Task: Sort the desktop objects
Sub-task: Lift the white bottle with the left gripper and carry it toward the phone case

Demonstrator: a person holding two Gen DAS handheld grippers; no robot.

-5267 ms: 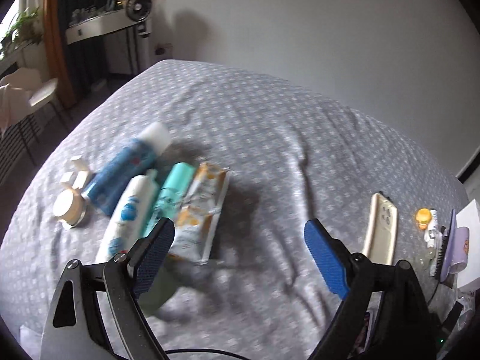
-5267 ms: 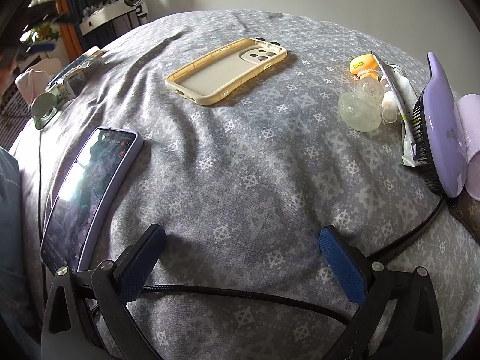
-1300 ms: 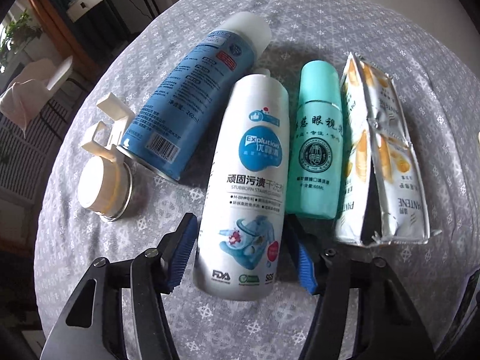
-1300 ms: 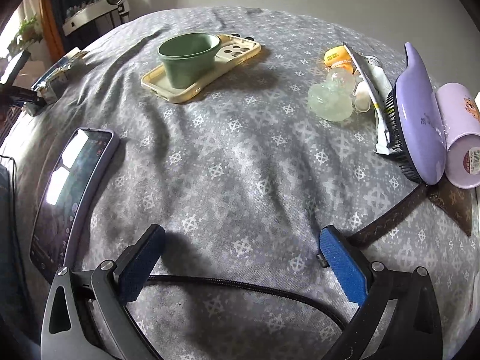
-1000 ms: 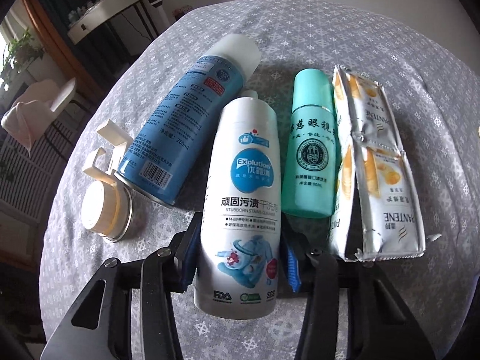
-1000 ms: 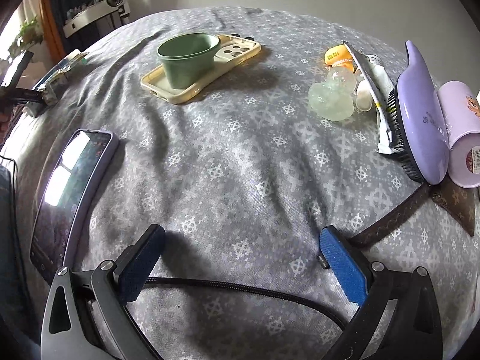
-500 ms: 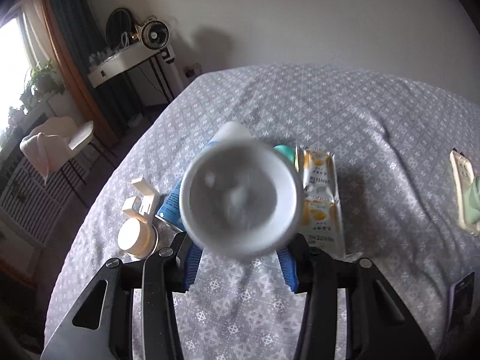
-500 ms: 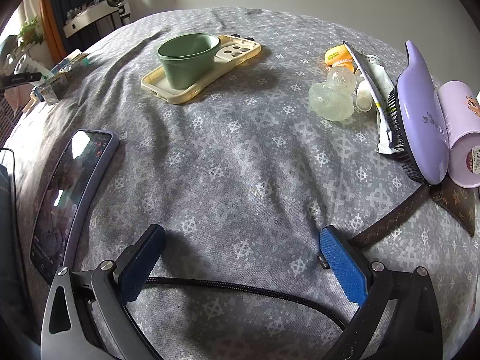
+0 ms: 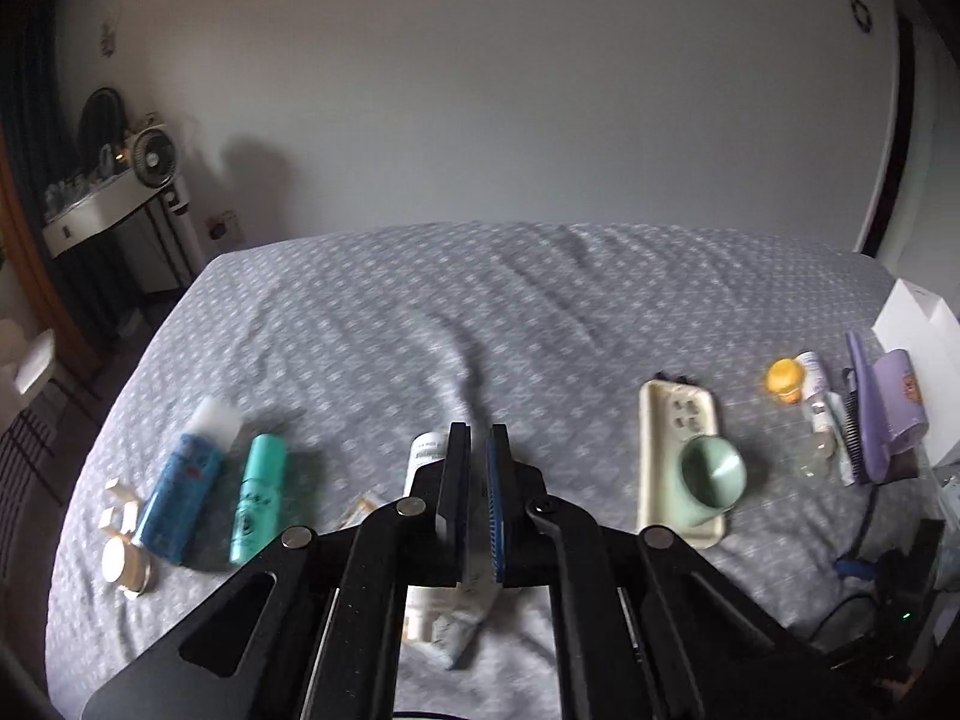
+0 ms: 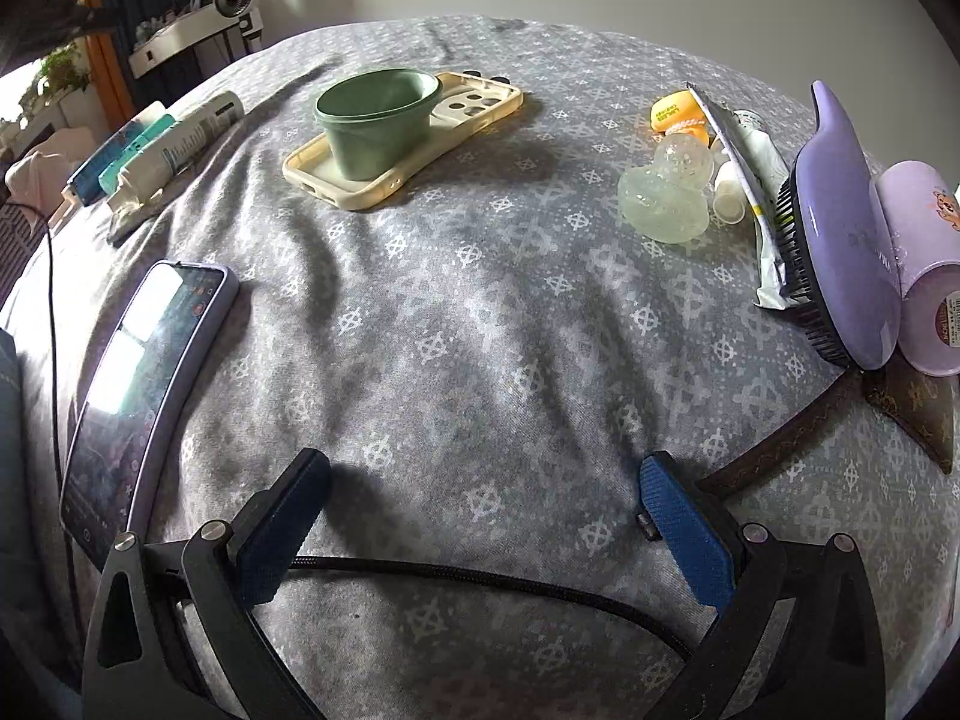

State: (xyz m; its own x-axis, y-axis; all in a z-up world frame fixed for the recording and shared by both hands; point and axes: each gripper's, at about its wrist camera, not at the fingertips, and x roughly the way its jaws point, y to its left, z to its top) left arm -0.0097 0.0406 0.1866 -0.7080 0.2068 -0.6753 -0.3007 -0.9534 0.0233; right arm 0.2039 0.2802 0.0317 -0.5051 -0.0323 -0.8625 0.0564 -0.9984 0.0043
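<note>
The left gripper (image 9: 477,480) is hovering above the grey patterned bedspread (image 9: 540,312), its fingers pressed nearly together with nothing between them. The white stain-remover bottle (image 9: 427,453) is lying on the cloth, partly hidden behind the fingers, apparently touching the shampoo sachets (image 9: 447,630). The right gripper (image 10: 480,531) is resting low over the bedspread with fingers spread wide. The green cup (image 10: 375,120) is sitting on the cream phone case (image 10: 414,150).

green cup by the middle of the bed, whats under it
The green cup stands inside the cream phone case, at the end away from the camera holes. The cup hides the part of the case beneath it; the grey bedsheet lies under the case.
</note>
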